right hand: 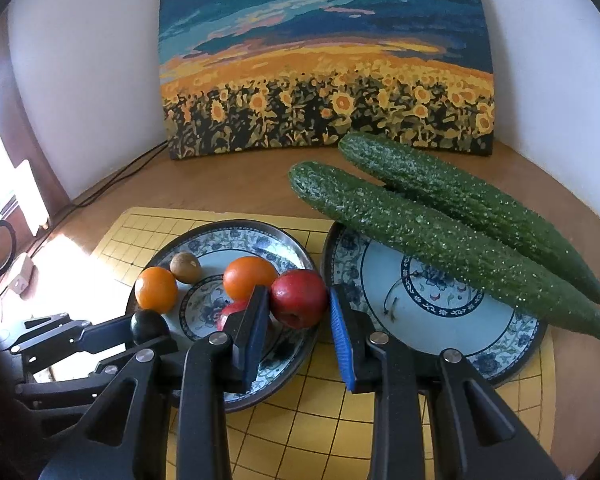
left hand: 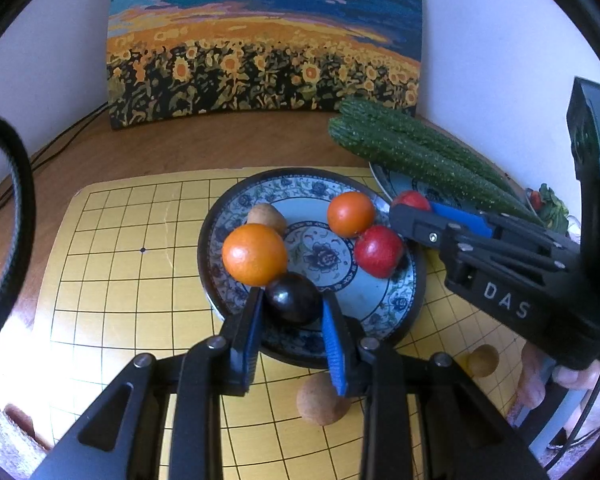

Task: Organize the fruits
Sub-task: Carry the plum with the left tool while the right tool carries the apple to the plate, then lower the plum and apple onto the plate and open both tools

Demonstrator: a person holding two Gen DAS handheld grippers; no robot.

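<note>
A blue-patterned plate (left hand: 384, 312) holds two oranges (left hand: 255, 254) (left hand: 351, 214), a red fruit (left hand: 378, 251) and a small brown fruit (left hand: 266, 218). My left gripper (left hand: 292, 304) is shut on a dark plum (left hand: 293, 298) just above the plate's near rim. My right gripper (right hand: 300, 304) holds a second red fruit (right hand: 299, 298) between its fingers over the gap between the two plates. The right gripper (left hand: 410, 204) also shows in the left wrist view. The left gripper with the plum (right hand: 149, 326) shows in the right wrist view.
A second patterned plate (right hand: 440, 320) on the right carries two long cucumbers (right hand: 440, 236). Two brown fruits (left hand: 322, 400) (left hand: 483, 360) lie on the yellow grid mat (left hand: 120, 280). A sunflower painting (left hand: 264, 40) leans on the wall behind.
</note>
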